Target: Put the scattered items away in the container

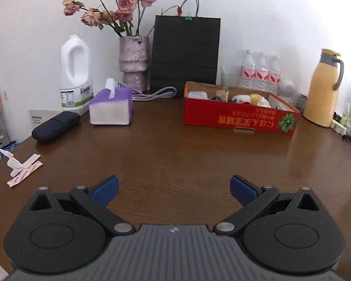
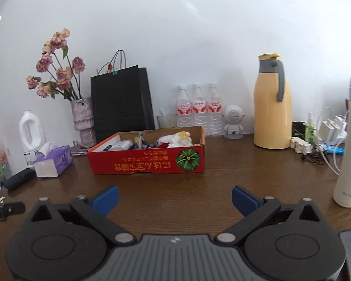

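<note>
Box, red cardboard [image 2: 147, 161], sits on brown table [image 1: 175, 154] near back wall, open-topped, w/ mixed small items inside, incl. white plush toy [image 2: 175, 139]. Left gripper [image 1: 174, 188]: jaws wide, nothing btwn pads, over bare tabletop well short of box. Right gripper [image 2: 175, 199]: jaws wide, empty, also short of box. Loose paper wrappers [image 1: 23, 168] lie at table's left edge, apart from box. Dark case [image 1: 56, 126] and purple tissue pack [image 1: 111, 109] stand left of box; yellow jug [image 2: 272, 103] to its right.
</note>
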